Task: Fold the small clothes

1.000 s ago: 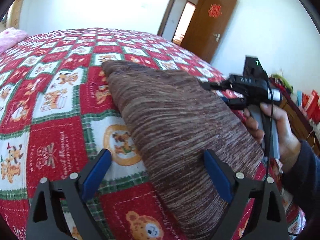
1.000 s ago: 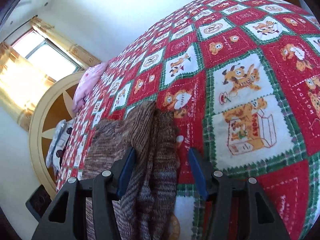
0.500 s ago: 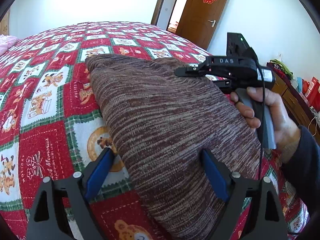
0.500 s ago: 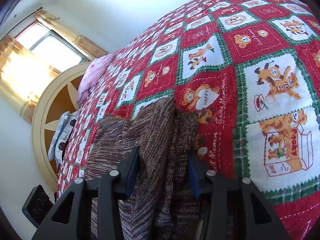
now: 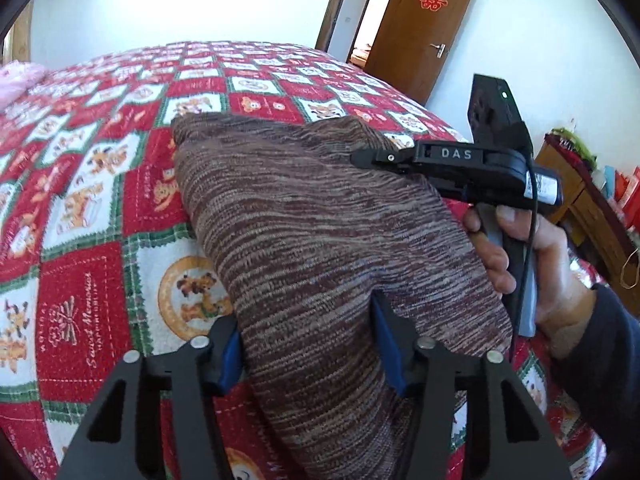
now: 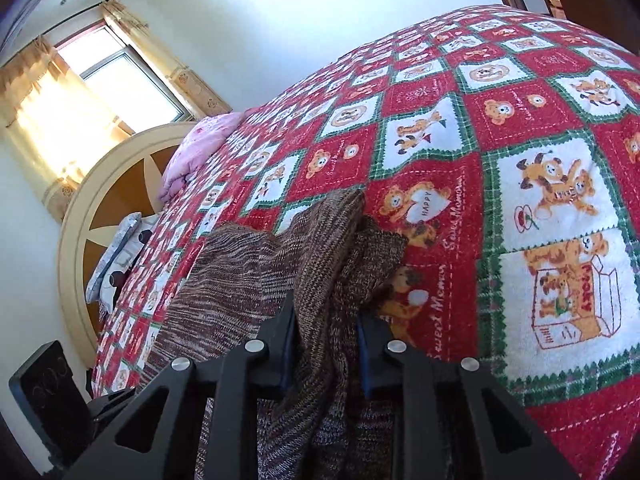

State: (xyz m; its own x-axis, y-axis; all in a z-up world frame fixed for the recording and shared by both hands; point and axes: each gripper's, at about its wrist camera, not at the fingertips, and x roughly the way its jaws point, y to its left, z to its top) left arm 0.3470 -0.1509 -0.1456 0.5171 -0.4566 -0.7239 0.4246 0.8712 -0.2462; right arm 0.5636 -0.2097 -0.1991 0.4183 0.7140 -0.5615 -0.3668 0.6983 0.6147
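- where the brown knit garment (image 5: 320, 240) lies on the bedspread (image 5: 80, 240), it reads as a melange knit of brown, tan and dark maroon threads with faint grey-blue flecks, running in fine horizontal streaks.
- in the left wrist view the garment is a broad flat panel reaching from the near edge of the frame toward the middle of the bed, its far corner rounded and its left edge slightly raised off the cover.
- in the right wrist view the same garment (image 6: 248, 288) is bunched into upright ridges, with a second, darker layer folded beneath the top one.
- left gripper (image 5: 308, 348): jaws have just been closing; the blue pads bracket a wide fold of the knit and sit against its sides, left pad at the cloth's edge, right pad sunk into a dent in the fabric.
- right gripper (image 6: 326, 340): jaws have just been closing and now stand narrow, pinching a raised ridge of the knit between the pads.
- from the left wrist view, the right gripper (image 5: 372, 158) lies at the garment's far right edge, held by a hand (image 5: 532, 264) in a dark sleeve.
- bedspread: red, white and green patchwork with bear prints; a pink pillow (image 6: 200, 148) lies at the headboard (image 6: 104, 200).
- a brown door (image 5: 420, 28) stands open beyond the bed.
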